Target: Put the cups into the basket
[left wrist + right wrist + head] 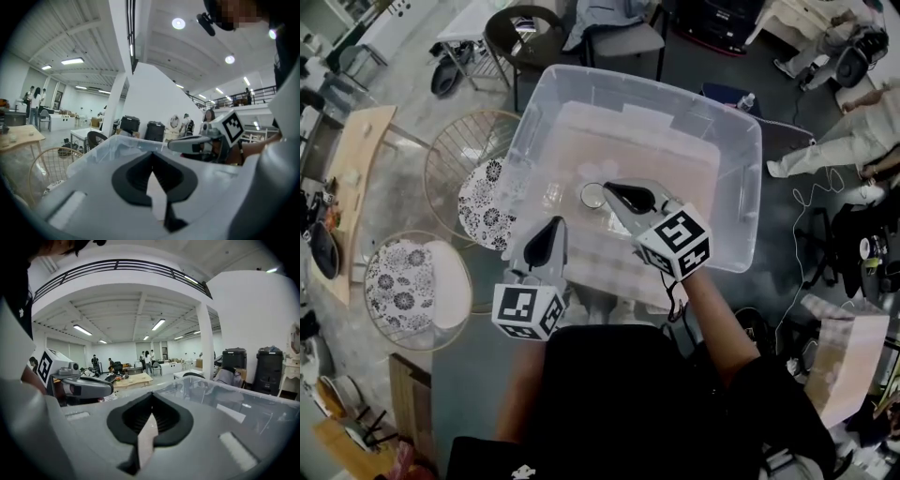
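A large clear plastic bin [741, 150] stands in front of me. On its bottom lie clear cups: one shows a round rim [593, 195], and another [551, 195] lies to its left. My right gripper [614, 190] hangs over the bin with its tip beside the round rim, jaws shut and nothing between them [151, 397]. My left gripper [553, 228] is at the bin's near left wall, with its jaws together and empty [152, 157]. Two wire baskets lined with flowered cloth stand to the left, one next to the bin [450, 150] and one nearer me [455, 323].
A wooden table [356, 178] stands at the far left, with chairs [525, 33] beyond the bin. A person sits at the upper right [853, 141]. Cables and bags lie on the floor to the right [844, 356].
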Available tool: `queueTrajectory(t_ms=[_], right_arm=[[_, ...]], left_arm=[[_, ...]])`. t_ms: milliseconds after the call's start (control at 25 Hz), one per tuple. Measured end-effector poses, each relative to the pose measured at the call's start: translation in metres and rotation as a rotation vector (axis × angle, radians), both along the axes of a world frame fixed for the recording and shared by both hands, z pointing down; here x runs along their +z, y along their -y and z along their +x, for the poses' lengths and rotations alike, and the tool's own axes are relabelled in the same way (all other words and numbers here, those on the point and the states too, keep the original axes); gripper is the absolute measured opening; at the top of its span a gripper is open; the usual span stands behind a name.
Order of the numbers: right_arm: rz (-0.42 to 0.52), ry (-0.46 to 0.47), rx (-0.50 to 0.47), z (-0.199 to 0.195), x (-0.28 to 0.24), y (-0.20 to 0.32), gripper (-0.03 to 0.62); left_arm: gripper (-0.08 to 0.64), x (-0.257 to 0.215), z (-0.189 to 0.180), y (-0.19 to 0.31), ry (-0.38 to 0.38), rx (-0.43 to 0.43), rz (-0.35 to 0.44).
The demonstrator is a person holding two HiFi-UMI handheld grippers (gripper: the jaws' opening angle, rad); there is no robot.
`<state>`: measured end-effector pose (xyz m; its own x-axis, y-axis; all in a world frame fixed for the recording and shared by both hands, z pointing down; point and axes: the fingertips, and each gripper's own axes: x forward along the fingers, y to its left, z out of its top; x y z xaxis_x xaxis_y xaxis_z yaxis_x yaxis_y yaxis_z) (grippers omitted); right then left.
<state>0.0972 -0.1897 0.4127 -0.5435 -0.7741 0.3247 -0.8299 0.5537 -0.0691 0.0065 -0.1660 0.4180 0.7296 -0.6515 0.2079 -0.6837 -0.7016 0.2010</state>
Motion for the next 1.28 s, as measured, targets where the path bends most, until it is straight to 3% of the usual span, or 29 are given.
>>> queueTrajectory(t_ms=[800,1080,1280], right_arm=[[0.164,0.076,-0.003,0.019,-0.028,-0.081,0.003],[0.166,0.086,0.015,0.015,-0.029,-0.1,0.003],[0.176,0.08,0.033,0.007,-0.035,-0.111,0.003]], left_arm=[[0.005,-0.02,0.034,-0.066,-0.001,-0.097,0.067],[0.005,-0.021,0.032,-0.083,0.0,-0.086,0.072],[0.005,-0.027,0.028,-0.088,-0.05,-0.062,0.063]])
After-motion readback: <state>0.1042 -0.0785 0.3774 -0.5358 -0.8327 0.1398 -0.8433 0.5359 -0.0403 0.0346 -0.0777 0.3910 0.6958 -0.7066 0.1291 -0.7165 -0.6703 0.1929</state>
